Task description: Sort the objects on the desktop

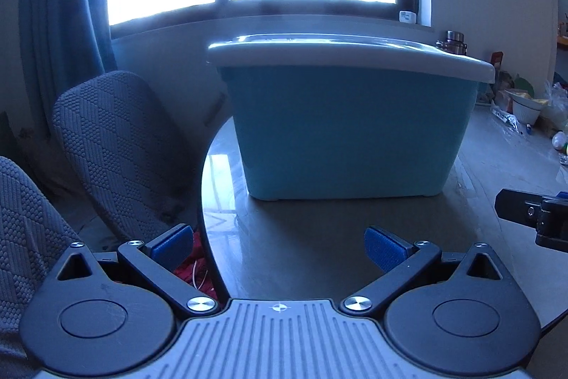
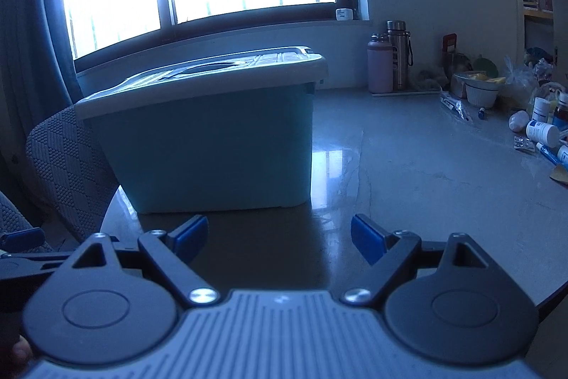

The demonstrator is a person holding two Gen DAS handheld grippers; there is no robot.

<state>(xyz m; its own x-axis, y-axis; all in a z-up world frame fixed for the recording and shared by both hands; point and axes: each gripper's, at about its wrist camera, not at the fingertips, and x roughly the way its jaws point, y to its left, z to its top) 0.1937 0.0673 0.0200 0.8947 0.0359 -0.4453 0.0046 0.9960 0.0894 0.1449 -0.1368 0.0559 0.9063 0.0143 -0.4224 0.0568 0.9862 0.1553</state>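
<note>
Grey table (image 2: 408,166), lidded blue bin (image 2: 213,144), left tongs (image 1: 280,251), right tongs (image 2: 280,238) both released, empty.

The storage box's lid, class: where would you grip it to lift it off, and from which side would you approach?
Probably the overhanging rim of the grey lid where it juts past the blue storage box. Come from the near side, since the left gripper and right gripper face that wall with jaws open. The lip gives the pads an edge; the top's recessed handle is the alternative.
</note>
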